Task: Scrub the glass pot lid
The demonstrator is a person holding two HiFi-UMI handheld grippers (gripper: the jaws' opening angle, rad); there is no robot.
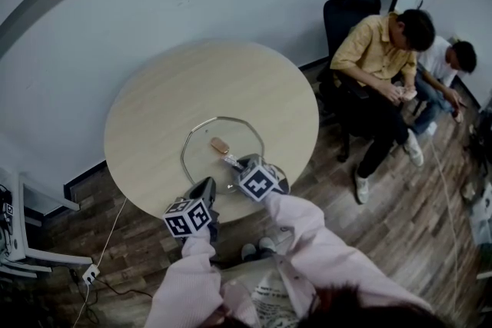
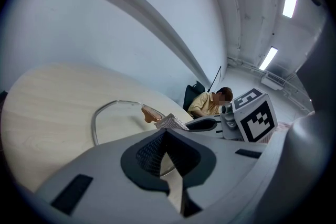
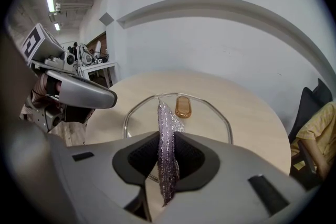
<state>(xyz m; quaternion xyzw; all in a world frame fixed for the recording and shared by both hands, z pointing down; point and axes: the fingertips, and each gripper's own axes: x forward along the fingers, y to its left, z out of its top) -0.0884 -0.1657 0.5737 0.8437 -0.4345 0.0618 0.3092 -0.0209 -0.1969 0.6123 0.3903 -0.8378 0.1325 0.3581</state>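
Right gripper [image 3: 167, 139]: clenched on a thin, glittery scrub pad [image 3: 164, 120], gripped edge-up between the pads; poised over the lid from its 5 o'clock side
Left gripper [image 2: 165, 135]: closed tip to tip with nothing seen between the pads; parked at the lid's 7 o'clock, just beside the rim; touching it or not, impossible to tell
Glass pot lid [image 1: 240, 136]: lying flat on the round wooden table [image 1: 161, 100], handle up, toward the table's 6 o'clock edge
Handle [image 3: 183, 106]: amber, oblong, near the lid's centre; just past the pad's tip toward 12 o'clock
Weight and stiffness: probably moderate heft; fully rigid, with no give under pressure
Surface: smooth and likely slippery; apt to skate across the bare wood under sideways strokes unless pinned
Fragility: breakable, by the look of the glass; best kept clear of hard knocks from jaw tips and away from the near table edge
Best hold: a pinch on the handle with the left gripper, or a downward press on the rim at 7 o'clock; the bare dome a poor place to grip
Pad handling: soft, light, floppy; better laid broadside on the glass than edge-on
Seated people [image 1: 384, 57]: two, at the table's 3 o'clock, well apart from the work
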